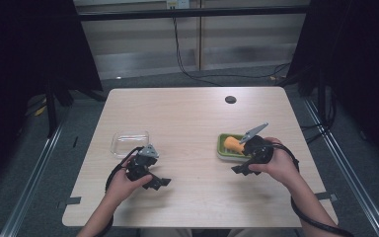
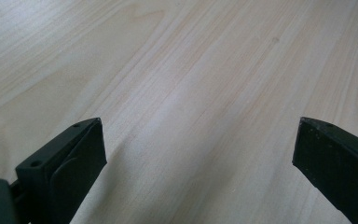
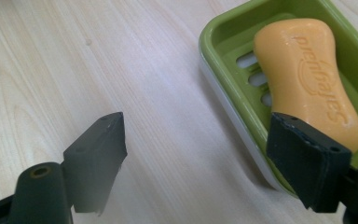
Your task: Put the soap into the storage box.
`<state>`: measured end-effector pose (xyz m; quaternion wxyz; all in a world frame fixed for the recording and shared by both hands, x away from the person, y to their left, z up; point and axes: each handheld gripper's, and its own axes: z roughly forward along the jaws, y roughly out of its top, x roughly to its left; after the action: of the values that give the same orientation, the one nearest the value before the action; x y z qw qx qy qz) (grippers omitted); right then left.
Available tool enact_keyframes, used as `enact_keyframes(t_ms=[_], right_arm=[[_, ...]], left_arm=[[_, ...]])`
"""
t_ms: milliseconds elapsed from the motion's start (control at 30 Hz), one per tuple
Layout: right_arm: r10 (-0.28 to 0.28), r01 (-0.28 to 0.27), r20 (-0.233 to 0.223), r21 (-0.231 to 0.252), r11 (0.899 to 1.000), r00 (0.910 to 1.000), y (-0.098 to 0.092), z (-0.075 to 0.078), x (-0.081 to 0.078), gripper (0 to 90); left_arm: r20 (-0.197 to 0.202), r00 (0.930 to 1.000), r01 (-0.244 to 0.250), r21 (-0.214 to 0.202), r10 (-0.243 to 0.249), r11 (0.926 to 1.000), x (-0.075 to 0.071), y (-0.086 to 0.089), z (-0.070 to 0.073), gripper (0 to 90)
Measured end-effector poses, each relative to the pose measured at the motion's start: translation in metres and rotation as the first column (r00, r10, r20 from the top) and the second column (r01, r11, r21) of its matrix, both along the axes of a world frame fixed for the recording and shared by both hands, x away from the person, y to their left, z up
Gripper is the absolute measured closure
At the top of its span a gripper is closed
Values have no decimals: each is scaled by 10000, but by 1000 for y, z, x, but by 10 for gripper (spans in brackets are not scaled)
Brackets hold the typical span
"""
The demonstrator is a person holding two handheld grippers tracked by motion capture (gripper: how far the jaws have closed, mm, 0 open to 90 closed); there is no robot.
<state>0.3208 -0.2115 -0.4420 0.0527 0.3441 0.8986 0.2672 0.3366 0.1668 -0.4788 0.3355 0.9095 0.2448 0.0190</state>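
An orange bar of soap (image 3: 307, 74) lies in a green soap dish (image 3: 223, 46) on the wooden table. In the high view the soap (image 1: 232, 144) and dish (image 1: 221, 149) sit right of centre. My right gripper (image 1: 242, 169) is just in front of the dish. Seen from the right gripper view, my right gripper (image 3: 200, 158) is open. One jaw stands over bare table, the other before the soap's near end, and neither pad presses on anything. My left gripper (image 1: 160, 182) rests at the front left. It stands open (image 2: 200, 149) over bare wood.
A clear plastic container (image 1: 130, 142) stands on the table just beyond my left hand. A small black disc (image 1: 230, 99) lies near the far edge. Cables trail from both grippers toward the table's front edge (image 1: 192, 223).
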Motion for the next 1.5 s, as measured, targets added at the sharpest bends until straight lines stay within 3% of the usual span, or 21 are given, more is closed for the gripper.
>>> enact_keyframes(t_ms=[1100, 1367, 1500], right_arm=[[109, -107, -61, 210, 9997, 9999, 0, -15, -17, 186], [227, -229, 55, 351, 9991, 9997, 1, -16, -21, 185], [325, -342, 336, 524, 9980, 9989, 0, -18, -22, 187]], left_arm=[[42, 10000, -38, -41, 38, 10000, -1, -1, 1, 22], [-12, 10000, -12, -81, 12, 10000, -1, -2, -1, 22], [11, 10000, -13, -35, 13, 10000, -1, -1, -1, 22]])
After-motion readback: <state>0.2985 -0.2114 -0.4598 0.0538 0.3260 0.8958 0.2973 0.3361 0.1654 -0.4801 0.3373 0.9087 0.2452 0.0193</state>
